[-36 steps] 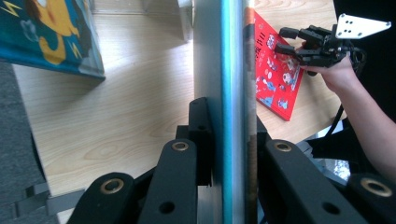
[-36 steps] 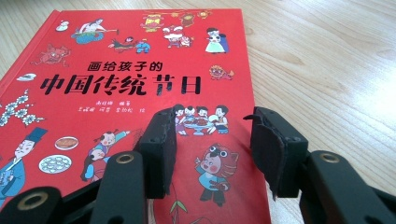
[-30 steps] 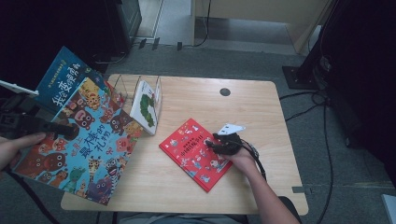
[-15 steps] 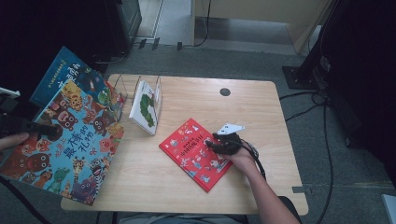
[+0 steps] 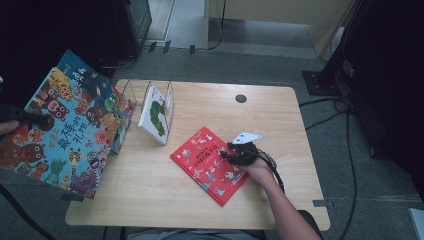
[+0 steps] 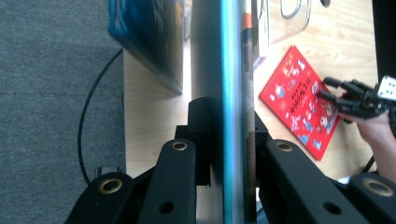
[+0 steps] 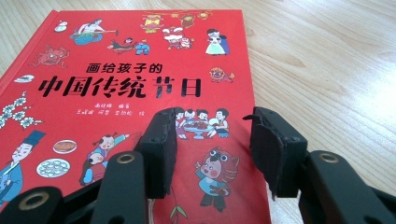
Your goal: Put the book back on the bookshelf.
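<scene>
Left gripper (image 6: 229,154): jaws clamped on the edge of a large blue picture book (image 5: 60,127), seen edge-on in the left gripper view as a teal strip running straight up between the two black jaws. In the high view, left gripper (image 5: 30,119) at the far left, off the worktop's left edge, with the blue picture book held up in the air, its cover full of cartoon animals facing the camera, tilted, lower corner hanging over the worktop's left side. Just behind the held book, a second blue-covered book (image 5: 80,72) peeking out at its upper edge.

Right gripper (image 7: 212,140): jaws apart, nothing between them, hovering low over the cover of a red picture book (image 7: 126,88), with the black Chinese title just beyond the tips. In the high view, right gripper (image 5: 239,152) at the red book's right edge, hand and forearm coming in from the bottom right. Red picture book (image 5: 210,165) flat on the worktop (image 5: 280,125), near the middle, turned at an angle to the worktop's edges.

Farther out, a clear wire-framed book stand (image 5: 150,100) on the worktop's back left, with a white book bearing a green caterpillar (image 5: 155,116) leaning in it. A small dark round hole (image 5: 241,98) near the worktop's back edge. Grey floor and black cables around.
</scene>
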Motion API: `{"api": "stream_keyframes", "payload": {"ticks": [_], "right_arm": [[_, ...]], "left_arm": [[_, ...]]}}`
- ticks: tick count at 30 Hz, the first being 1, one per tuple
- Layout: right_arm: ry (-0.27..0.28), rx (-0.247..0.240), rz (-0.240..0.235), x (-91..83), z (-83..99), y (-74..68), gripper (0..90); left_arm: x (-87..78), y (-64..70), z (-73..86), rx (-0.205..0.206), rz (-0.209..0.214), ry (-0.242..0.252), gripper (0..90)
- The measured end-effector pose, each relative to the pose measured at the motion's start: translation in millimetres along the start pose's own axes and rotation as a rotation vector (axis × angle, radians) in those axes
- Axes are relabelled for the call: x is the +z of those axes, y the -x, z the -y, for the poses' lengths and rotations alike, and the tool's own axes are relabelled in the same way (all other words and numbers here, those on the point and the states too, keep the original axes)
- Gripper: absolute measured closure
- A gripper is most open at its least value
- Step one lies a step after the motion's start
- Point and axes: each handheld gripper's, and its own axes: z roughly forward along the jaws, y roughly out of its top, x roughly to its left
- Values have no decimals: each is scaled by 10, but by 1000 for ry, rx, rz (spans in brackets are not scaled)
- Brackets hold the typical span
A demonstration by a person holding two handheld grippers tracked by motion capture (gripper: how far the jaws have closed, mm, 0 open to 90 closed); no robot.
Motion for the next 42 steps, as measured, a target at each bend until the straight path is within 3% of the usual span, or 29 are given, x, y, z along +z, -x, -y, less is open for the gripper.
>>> {"api": "stream_keyframes", "payload": {"ticks": [7,11,24,33,42], "right_arm": [[1,1,-1,2,-1,0,511],[2,2,-3,2,0,1,512],[8,3,2,-9,16,-15,512],[10,9,0,-25,31,-14,512],[8,6,13,-112,101,-21,513]], "left_arm": [[6,28,-253,-18,-35,16,805],[63,7,-381,-38,-21,36,805],[431,-13,-742,-48,7,79,801],[673,15,-904,-16,-11,84,796],[880,103,-969,43,-47,42,786]]}}
